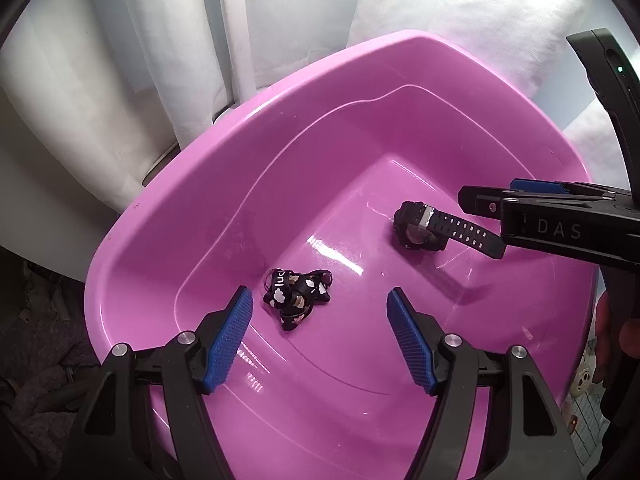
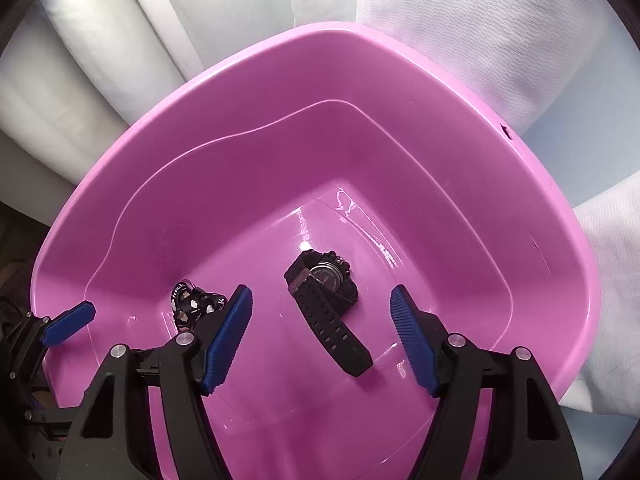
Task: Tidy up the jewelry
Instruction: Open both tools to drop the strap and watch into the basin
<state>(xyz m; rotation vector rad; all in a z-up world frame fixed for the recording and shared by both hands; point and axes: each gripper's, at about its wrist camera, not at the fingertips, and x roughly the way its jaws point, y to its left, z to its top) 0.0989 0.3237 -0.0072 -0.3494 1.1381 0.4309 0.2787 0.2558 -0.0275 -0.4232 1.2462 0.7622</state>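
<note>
A pink plastic basin (image 1: 224, 184) fills both views; it also shows in the right wrist view (image 2: 224, 128). On its floor lie a black wristwatch (image 1: 424, 228) and a crumpled black band with white cloud prints (image 1: 298, 298). My left gripper (image 1: 320, 332) is open and empty, just above the printed band. My right gripper (image 2: 322, 336) is open and empty, with the watch (image 2: 324, 304) lying between its fingers. The printed band (image 2: 192, 302) sits left of it, partly hidden by the left finger. The right gripper (image 1: 480, 200) reaches in beside the watch strap.
White fabric (image 1: 460, 4) lies behind and right of the basin (image 2: 500, 32). Dark cloth (image 1: 36, 368) sits at the left. My left gripper's blue pad (image 2: 68, 322) shows at the basin's left rim.
</note>
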